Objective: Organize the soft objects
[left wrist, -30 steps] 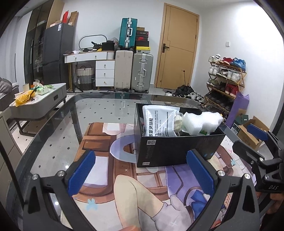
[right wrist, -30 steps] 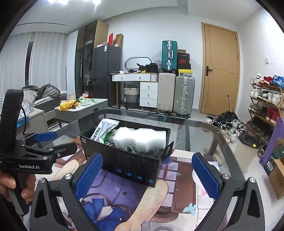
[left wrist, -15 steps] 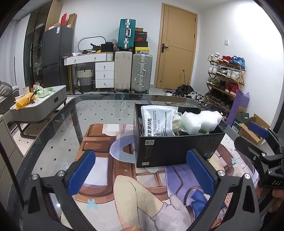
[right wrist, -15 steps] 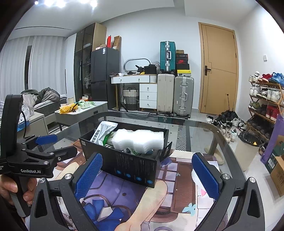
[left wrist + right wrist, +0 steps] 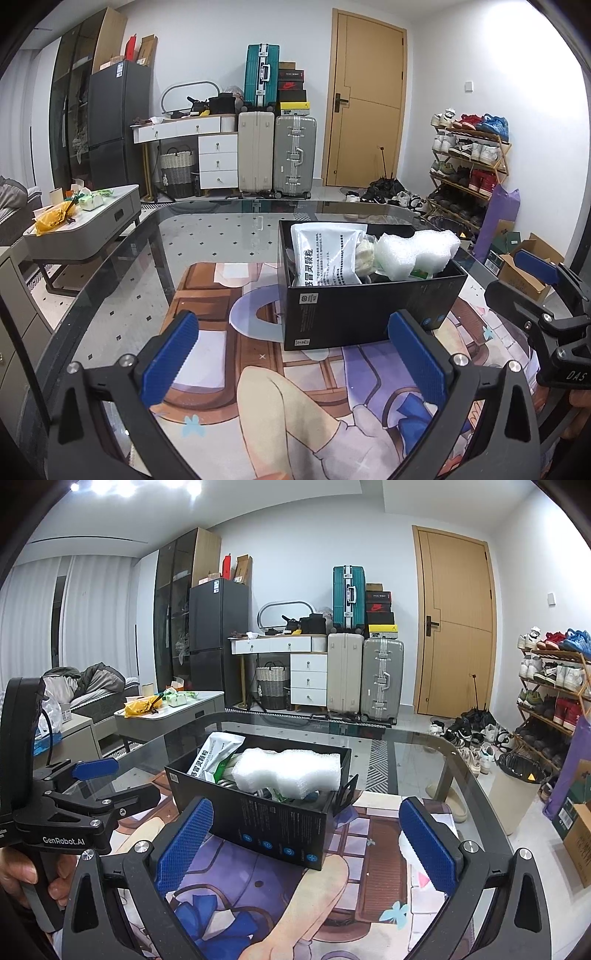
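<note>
A black box (image 5: 369, 314) stands on the printed mat on the glass table; it also shows in the right wrist view (image 5: 273, 823). Inside it are a white pouch with printed text (image 5: 325, 258), a white foam wrap (image 5: 417, 247) (image 5: 288, 771) and other soft items partly hidden. My left gripper (image 5: 293, 354) is open and empty, just in front of the box. My right gripper (image 5: 304, 842) is open and empty, in front of the box's corner. Each gripper shows at the edge of the other's view.
The printed mat (image 5: 280, 398) covers the near part of the glass table (image 5: 207, 236). A low grey side table (image 5: 85, 225) stands to the left. Suitcases (image 5: 277, 155), a door and a shoe rack (image 5: 469, 162) are beyond. Boxes sit on the floor at right.
Both grippers stay open and empty. The views have shifted only slightly; the box and its contents have not moved.
</note>
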